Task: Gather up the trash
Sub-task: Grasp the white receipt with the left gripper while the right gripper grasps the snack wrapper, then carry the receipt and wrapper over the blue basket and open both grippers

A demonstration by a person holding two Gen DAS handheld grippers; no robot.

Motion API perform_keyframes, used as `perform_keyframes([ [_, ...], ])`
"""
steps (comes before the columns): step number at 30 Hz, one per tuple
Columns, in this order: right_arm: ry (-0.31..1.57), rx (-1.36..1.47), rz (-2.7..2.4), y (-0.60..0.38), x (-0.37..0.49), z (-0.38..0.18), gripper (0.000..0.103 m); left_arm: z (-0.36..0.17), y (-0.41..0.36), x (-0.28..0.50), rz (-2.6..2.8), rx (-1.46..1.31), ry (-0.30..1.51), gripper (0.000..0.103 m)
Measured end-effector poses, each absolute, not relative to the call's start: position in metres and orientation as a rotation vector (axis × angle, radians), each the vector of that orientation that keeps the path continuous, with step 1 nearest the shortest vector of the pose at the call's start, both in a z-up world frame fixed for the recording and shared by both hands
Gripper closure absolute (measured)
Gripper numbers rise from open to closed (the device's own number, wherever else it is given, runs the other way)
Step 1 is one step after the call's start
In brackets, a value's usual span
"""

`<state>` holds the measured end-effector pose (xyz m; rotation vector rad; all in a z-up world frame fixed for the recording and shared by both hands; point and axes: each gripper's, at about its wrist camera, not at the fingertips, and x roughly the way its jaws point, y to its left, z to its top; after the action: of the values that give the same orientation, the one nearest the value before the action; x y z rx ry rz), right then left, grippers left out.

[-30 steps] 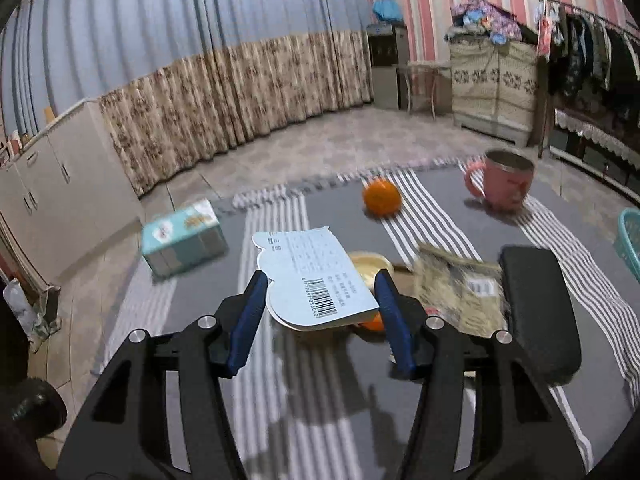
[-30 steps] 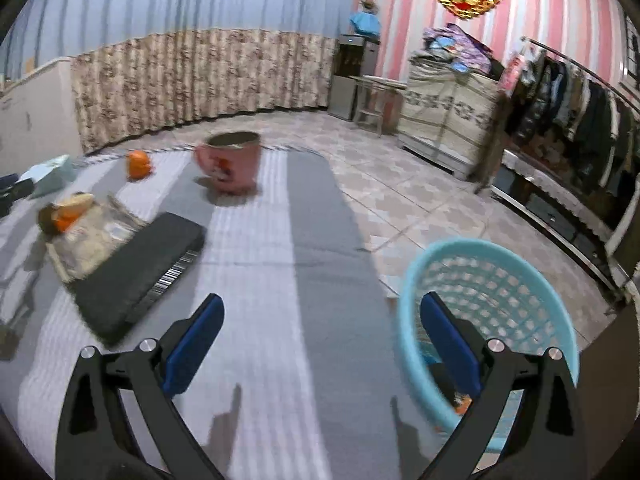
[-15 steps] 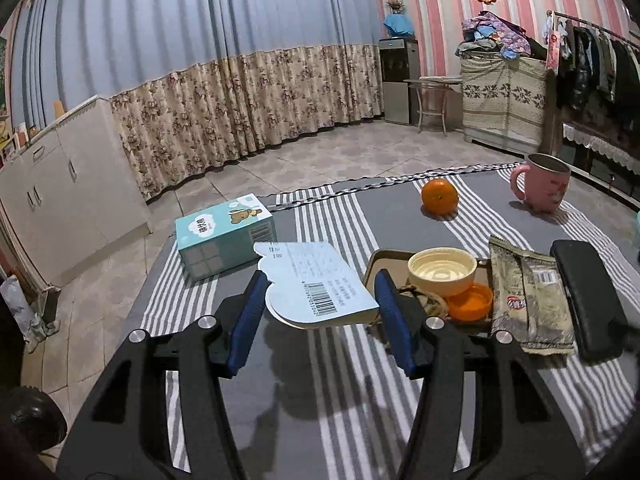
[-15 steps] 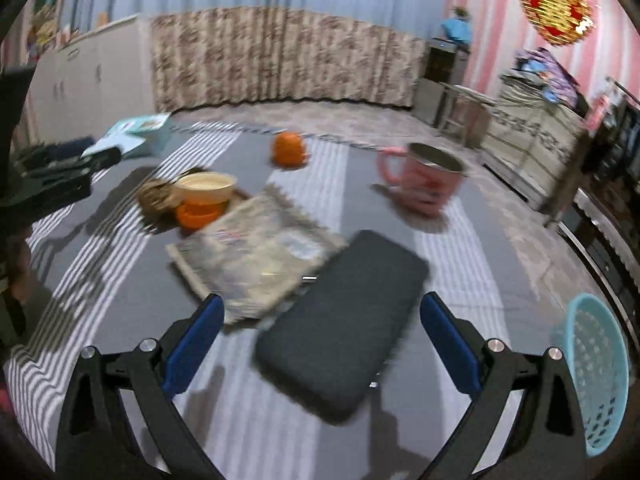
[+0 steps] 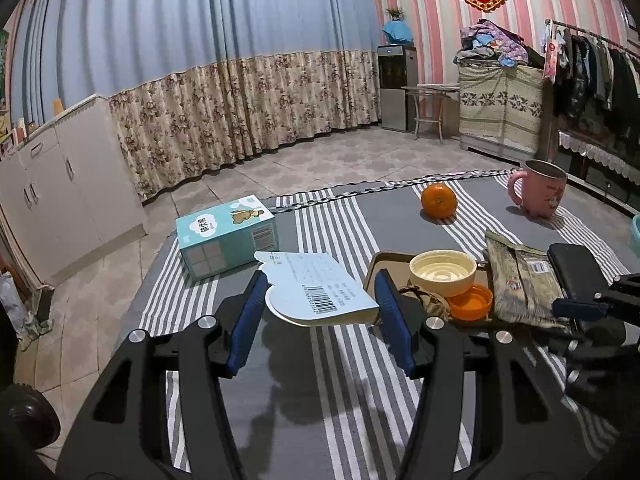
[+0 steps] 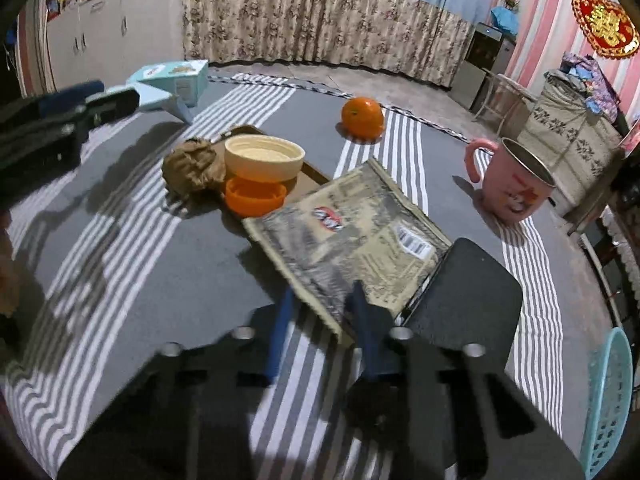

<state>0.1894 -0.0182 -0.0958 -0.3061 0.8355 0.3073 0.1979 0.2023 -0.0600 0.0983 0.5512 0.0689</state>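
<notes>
Swung back from the basket (image 6: 608, 404), right gripper (image 6: 320, 322) narrows around the snack wrapper's (image 6: 352, 232) near corner, seemingly gripping it; left gripper (image 5: 318, 312) holds a paper card (image 5: 316, 290).

The left gripper (image 5: 318, 308), a black frame with blue-padded fingers (image 5: 245, 320), is held level and pointed forward, its jaws set moderately apart with their pads pressed against the two sides of a flat white paper card printed with a barcode (image 5: 316, 292), carried clear of the surface. The right gripper (image 6: 320, 324), of the same build, angles downward, blurred, its blue fingers (image 6: 368, 336) narrowed on the near edge of a flat grey-beige foil snack wrapper (image 6: 352, 232).
</notes>
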Motion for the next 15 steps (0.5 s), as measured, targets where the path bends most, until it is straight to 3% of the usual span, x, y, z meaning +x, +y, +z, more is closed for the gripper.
perform_keyframes([
  [1,0.827,-0.3,0.315,-0.02,0.189,-0.093,0.091,-0.061,0.203,0.198,0.069,0.095,0.554,0.049],
  [4,0.784,-0.29,0.319,-0.025,0.186,-0.082,0.097,-0.062,0.202,0.198,0.071,0.098,0.557,0.049],
  [15,0.654,-0.148,0.274,-0.101,0.179,-0.021,0.101,-0.048,0.183,0.191,0.047,0.111,0.551,0.049],
])
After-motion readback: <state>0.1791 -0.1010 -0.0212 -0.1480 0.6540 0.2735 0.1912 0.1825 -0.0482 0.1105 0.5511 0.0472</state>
